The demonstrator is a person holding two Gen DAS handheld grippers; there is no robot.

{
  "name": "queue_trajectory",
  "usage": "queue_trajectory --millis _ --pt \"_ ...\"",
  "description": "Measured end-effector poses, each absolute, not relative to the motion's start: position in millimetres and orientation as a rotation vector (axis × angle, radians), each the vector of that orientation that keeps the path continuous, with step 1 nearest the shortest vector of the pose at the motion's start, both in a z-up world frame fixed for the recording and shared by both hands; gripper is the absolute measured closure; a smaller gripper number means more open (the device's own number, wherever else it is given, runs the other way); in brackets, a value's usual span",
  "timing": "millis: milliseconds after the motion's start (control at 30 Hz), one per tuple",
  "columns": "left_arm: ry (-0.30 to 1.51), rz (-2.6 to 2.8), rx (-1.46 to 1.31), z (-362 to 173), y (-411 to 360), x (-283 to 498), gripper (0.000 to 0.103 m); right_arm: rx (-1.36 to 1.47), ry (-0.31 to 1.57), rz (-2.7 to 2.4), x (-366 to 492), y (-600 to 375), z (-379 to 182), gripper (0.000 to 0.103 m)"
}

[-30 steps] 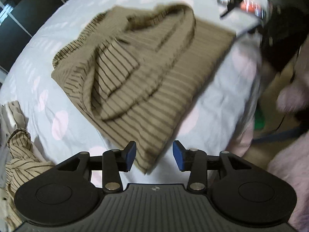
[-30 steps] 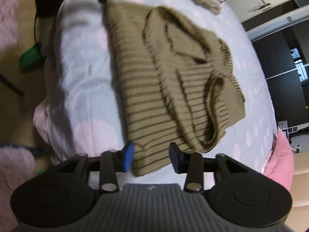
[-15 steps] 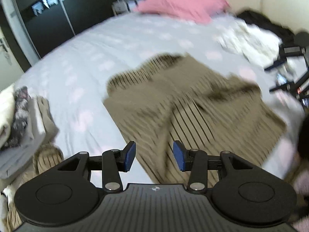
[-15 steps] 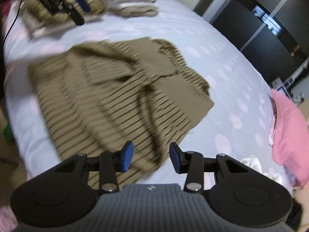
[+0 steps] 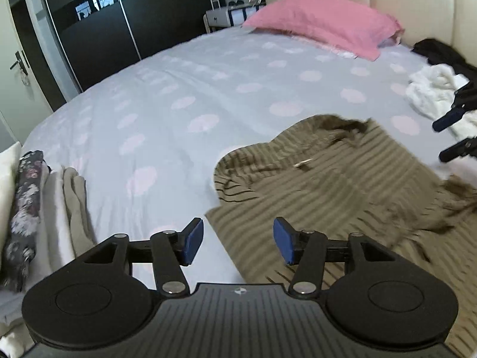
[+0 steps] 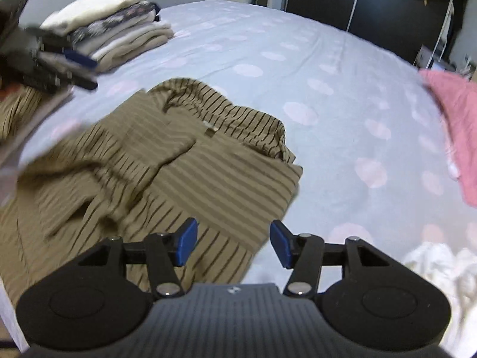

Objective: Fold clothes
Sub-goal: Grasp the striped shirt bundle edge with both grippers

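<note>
**Both grippers empty over the half-folded shirt**

Left gripper [image 5: 238, 243] and right gripper [image 6: 232, 243] hang above the bed [image 5: 184, 95], jaws opening, nothing between them. The striped shirt [image 6: 167, 164] lies rumpled, sleeves folded in. Next, I'd guess, each must pinch an edge to fold it over, then stack it with the folded pile [image 6: 119, 29].

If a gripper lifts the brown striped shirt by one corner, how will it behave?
The brown striped shirt will probably hang limp, since its folded sleeves already wrinkle. The loose folds may fall open. It looks thin, so likely light, and it may drag across the dotted bedsheet.
</note>
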State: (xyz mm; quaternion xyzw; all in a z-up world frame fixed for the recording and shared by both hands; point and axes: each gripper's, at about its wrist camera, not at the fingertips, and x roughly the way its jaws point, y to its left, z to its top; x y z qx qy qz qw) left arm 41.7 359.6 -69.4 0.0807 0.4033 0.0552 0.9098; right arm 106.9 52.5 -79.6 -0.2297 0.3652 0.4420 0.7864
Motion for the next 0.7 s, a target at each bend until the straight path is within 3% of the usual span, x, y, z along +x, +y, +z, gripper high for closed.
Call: queue_trajectory --millis 333,700 --pt "0.89 0.068 0.056 -118 402 99 0.051 -0.3 0.942 0.898 198 86 -115 0.043" --pt "0.886 0.032 0.01 -154 415 112 0.05 -0.315 1.013 0.902 236 114 -157 0.046"
